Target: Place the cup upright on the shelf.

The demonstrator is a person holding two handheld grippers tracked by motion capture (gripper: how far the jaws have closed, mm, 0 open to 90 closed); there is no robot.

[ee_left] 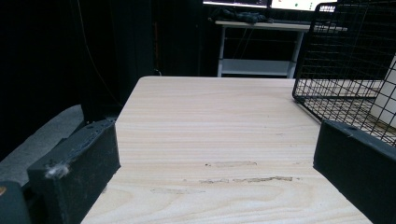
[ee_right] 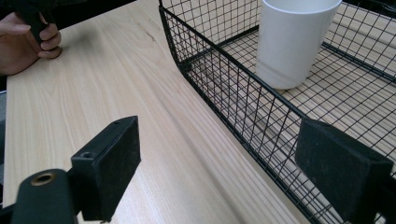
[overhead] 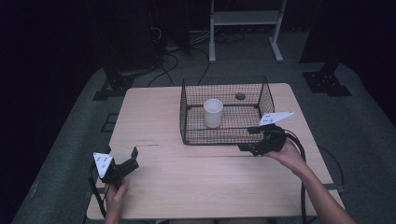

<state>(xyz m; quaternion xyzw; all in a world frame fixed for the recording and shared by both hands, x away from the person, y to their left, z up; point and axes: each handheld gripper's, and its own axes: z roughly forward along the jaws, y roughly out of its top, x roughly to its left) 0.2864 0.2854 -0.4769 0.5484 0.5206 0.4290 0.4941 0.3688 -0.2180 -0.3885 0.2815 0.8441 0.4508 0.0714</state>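
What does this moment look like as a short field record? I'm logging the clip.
surface: wooden table
container: black wire basket, far half of the table
contents: white cup, upright inside the basket
right gripper: jaws apart, straddling the basket's near wall, gripping nothing
left gripper: jaws apart over bare wood at the near left, away from the basket
person: a hand on each gripper

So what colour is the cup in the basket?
White; the cup shows best in the right gripper view, inside the black wire basket.
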